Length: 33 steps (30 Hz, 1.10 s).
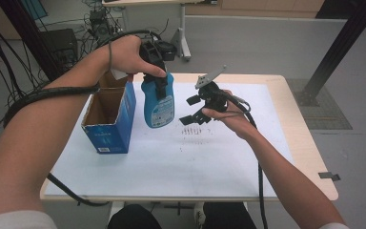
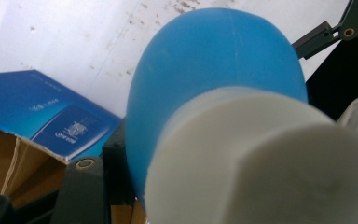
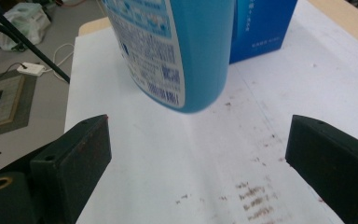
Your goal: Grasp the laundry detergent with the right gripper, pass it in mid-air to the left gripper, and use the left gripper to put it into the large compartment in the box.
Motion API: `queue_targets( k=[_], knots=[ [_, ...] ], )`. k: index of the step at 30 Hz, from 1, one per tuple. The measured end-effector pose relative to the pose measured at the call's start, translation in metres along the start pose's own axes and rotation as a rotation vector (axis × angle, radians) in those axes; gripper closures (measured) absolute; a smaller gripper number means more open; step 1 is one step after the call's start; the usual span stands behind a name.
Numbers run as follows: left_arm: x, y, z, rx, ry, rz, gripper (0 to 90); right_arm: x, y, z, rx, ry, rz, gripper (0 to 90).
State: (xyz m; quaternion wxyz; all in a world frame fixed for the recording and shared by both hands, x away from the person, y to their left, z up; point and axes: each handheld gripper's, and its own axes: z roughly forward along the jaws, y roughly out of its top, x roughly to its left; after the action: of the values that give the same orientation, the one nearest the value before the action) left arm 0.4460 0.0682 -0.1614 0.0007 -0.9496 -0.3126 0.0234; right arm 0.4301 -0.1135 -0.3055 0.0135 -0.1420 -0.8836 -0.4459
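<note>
A blue bottle (image 1: 158, 107) with a printed label and a white cap (image 2: 242, 154) hangs slightly tilted, its base just above the white sheet (image 1: 171, 167). My left gripper (image 1: 157, 71) is shut on the bottle's top, gripping from above. An open blue cardboard box (image 1: 109, 119) stands right beside the bottle, on its left. To the bottle's right, my right gripper (image 1: 190, 109) is open with nothing between its pads. In the right gripper view the bottle (image 3: 186, 46) is a short way ahead of those open jaws (image 3: 198, 163), and the box (image 3: 261, 23) stands behind it.
The white sheet covers most of a wooden table (image 1: 310, 157); its front and right parts are bare apart from small dark marks (image 1: 193, 131). Cables trail from both grippers. Beyond the table's far edge are a floor with wires and a black stand (image 1: 333, 52).
</note>
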Motion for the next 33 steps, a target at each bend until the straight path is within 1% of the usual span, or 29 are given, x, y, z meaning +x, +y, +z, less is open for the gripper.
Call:
queue_targets(
  k=[2,3,4,6,8,10,12,13,14,18,19,24,28,29,31,33],
  knots=[
    [0.001,0.000,-0.003,0.001,0.004,-0.028,38.1,0.000,0.000,-0.003,0.019,-0.007,0.007,5.4],
    [0.001,0.000,-0.005,-0.004,0.004,-0.050,38.1,0.000,-0.001,-0.003,0.022,-0.007,0.011,5.4],
    [0.002,0.000,-0.006,0.001,0.004,-0.071,38.1,-0.001,-0.001,-0.005,0.027,-0.007,0.020,5.4],
    [0.004,0.000,-0.010,-0.002,0.006,-0.111,38.1,0.000,-0.001,-0.008,0.048,-0.020,0.022,5.3],
    [0.006,0.000,-0.013,-0.001,0.008,-0.142,38.1,0.001,-0.002,-0.010,0.062,-0.031,0.018,5.3],
    [0.007,-0.001,-0.017,-0.002,0.007,-0.185,38.2,0.001,-0.002,-0.014,0.071,-0.038,0.018,5.3],
    [0.009,-0.002,-0.020,-0.009,0.010,-0.219,38.1,0.002,-0.002,-0.017,0.072,-0.047,0.022,5.3],
    [0.010,-0.002,-0.022,-0.011,0.009,-0.244,38.2,0.002,-0.002,-0.019,0.075,-0.049,0.022,5.3],
    [0.011,-0.003,-0.024,-0.011,0.012,-0.256,38.2,0.002,-0.003,-0.021,0.077,-0.053,0.025,5.3],
    [0.013,-0.005,-0.032,-0.031,0.025,-0.349,38.2,0.002,-0.004,-0.026,0.086,-0.064,0.026,5.3],
    [0.014,-0.006,-0.035,-0.028,0.029,-0.370,38.1,0.002,-0.004,-0.027,0.089,-0.065,0.025,5.3],
    [0.019,-0.011,-0.048,-0.053,0.023,-0.482,38.1,0.004,-0.004,-0.032,0.115,-0.067,0.029,5.5],
    [0.023,-0.015,-0.061,-0.067,0.031,-0.557,38.1,0.005,-0.003,-0.038,0.129,-0.077,0.032,5.5],
    [0.024,-0.016,-0.064,-0.077,0.034,-0.577,38.2,0.005,-0.003,-0.040,0.136,-0.079,0.032,5.5],
    [0.025,-0.019,-0.070,-0.079,0.041,-0.613,38.1,0.006,-0.002,-0.044,0.154,-0.089,0.031,5.6],
    [0.027,-0.022,-0.077,-0.086,0.044,-0.650,38.2,0.006,-0.001,-0.048,0.161,-0.098,0.028,5.7]
  ],
)
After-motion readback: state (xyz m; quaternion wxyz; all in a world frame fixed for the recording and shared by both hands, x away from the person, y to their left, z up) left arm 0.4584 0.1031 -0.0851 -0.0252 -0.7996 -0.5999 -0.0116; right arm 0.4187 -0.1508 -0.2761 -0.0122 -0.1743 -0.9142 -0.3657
